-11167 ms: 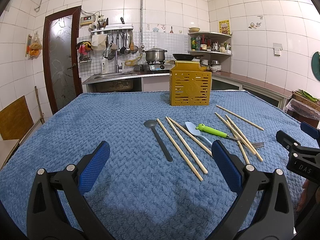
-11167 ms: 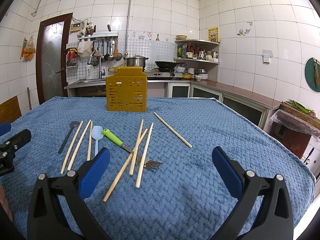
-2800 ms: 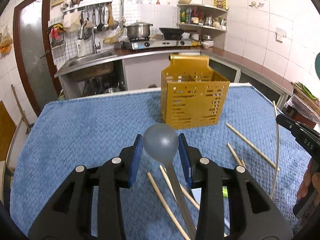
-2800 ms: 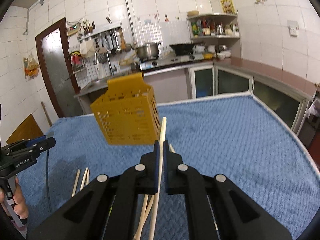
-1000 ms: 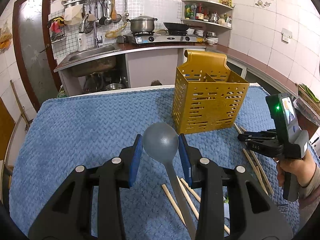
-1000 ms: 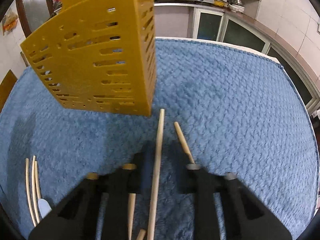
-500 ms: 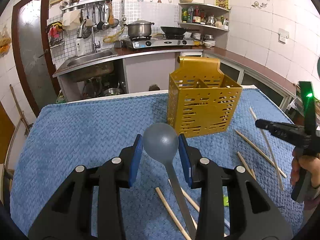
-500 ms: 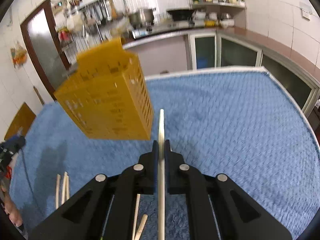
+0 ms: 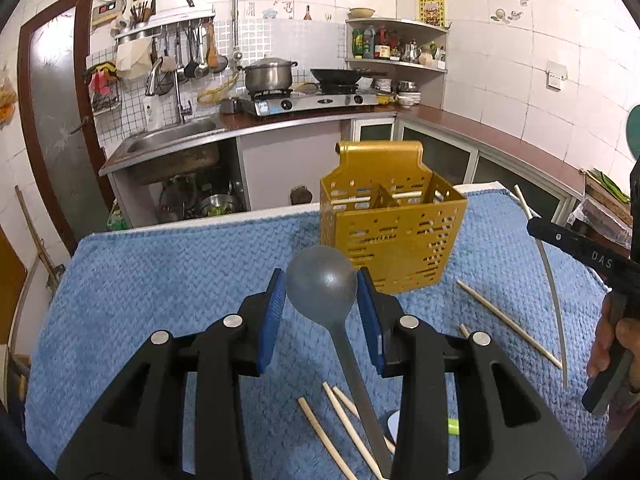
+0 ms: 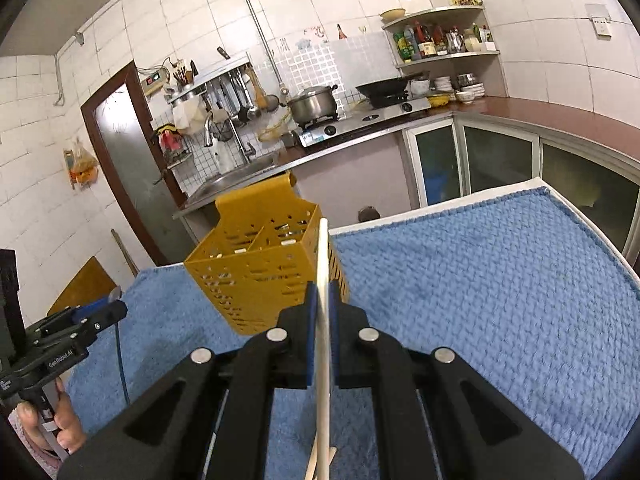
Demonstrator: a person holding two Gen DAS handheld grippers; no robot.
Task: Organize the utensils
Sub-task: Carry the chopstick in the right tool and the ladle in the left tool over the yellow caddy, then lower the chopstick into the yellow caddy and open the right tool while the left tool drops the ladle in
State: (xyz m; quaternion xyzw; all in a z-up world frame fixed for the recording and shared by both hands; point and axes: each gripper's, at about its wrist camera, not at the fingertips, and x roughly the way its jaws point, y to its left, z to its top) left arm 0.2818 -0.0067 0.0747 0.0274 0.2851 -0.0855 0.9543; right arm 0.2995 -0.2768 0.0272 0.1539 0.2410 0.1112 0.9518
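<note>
My left gripper is shut on a grey spoon, bowl up between the blue pads and handle slanting down toward the camera. The yellow perforated caddy stands just beyond it on the blue cloth, with chopstick ends visible inside. My right gripper is shut on a wooden chopstick whose tip points up at the caddy. In the left wrist view the right gripper hovers to the caddy's right, its chopstick hanging below. The left gripper shows at the left edge.
Loose chopsticks lie on the cloth right of the caddy and under my left gripper, beside a pale spoon and a green fork handle. The table's far edge faces a sink and stove counter.
My right gripper has lifted its chopstick off the cloth and tipped it upward, up to the caddy's rim. My left gripper has risen slightly, still holding the spoon.
</note>
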